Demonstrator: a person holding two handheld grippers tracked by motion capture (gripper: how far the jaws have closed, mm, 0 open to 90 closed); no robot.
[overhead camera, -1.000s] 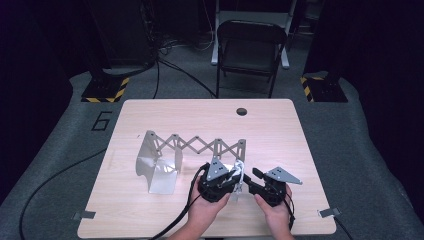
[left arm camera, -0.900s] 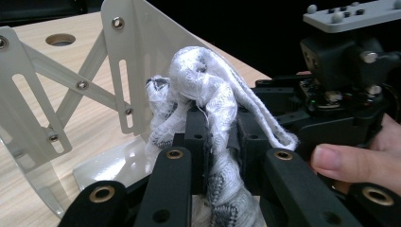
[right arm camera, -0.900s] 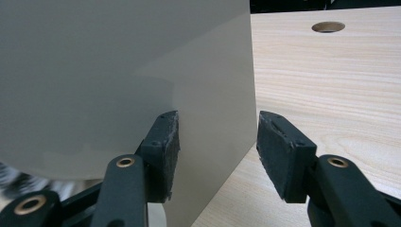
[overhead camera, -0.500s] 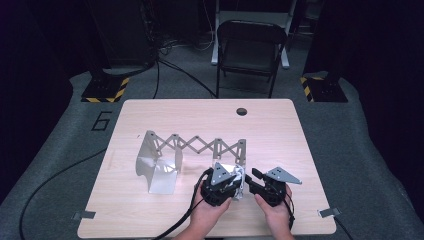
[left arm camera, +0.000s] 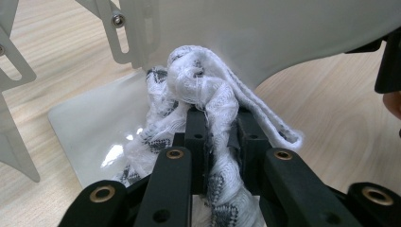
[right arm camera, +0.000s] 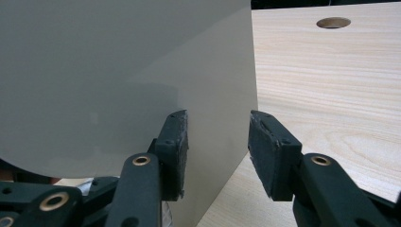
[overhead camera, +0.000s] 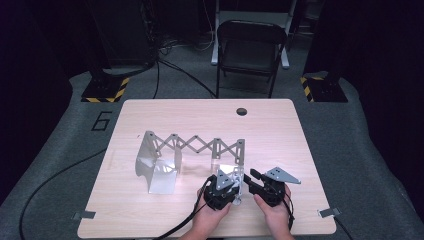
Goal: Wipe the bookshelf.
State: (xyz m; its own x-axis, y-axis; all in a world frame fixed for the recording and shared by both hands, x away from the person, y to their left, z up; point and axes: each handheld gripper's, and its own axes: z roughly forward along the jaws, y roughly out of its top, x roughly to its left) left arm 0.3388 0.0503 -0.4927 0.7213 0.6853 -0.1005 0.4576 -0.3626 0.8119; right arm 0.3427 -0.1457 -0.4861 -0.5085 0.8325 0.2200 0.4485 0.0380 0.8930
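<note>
On the light wooden tabletop (overhead camera: 150, 215) stands a grey metal expanding rack with scissor-lattice bars and a curved end plate at each side (overhead camera: 192, 147); it is the landmark for everything else. Its left end plate (overhead camera: 145, 160) stands well apart from both hands, with a flat base plate beside it. At the rack's right end plate (overhead camera: 231, 170), on the near side, the left claw (overhead camera: 223, 186) is clamped on a crumpled white knitted cloth with dark grey patterning (left arm camera: 198, 101). In the left gripper view the cloth bunches up between the two black jaws and bulges beyond their tips, touching the rack's glossy base plate (left arm camera: 90, 123) and lying just below the curved wall of the right end plate. Just to the right of that end plate, the right claw (overhead camera: 256, 179) has its jaws apart; they have just been closing, and in the right gripper view the end plate's thin edge (right arm camera: 236, 123) stands between the pads (right arm camera: 177, 142), which are not pressing on it.
</note>
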